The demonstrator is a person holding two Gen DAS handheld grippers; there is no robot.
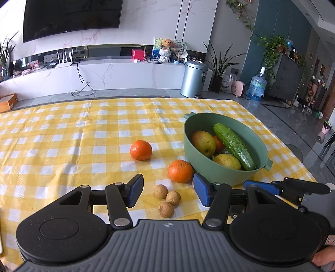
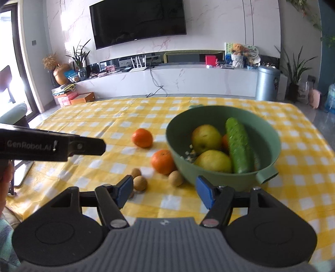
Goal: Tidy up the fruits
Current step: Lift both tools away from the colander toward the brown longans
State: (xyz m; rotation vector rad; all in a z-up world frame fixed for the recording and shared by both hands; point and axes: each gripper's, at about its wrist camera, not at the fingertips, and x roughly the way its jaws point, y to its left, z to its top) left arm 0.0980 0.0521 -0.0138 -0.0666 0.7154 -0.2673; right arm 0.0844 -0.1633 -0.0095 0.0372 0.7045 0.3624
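Two oranges (image 1: 141,150) near green bowl's rim (image 1: 228,117)

Beyond the yellow-and-white checked tablecloth (image 1: 62,134): wall-mounted television (image 1: 71,16), white marble-look media console (image 1: 104,75) with white router (image 1: 65,60), red box (image 1: 138,54) and teddy bear (image 1: 166,44) on top — steel pedal bin (image 1: 193,78), potted plant (image 1: 218,67), water jug (image 1: 258,84) on the floor.
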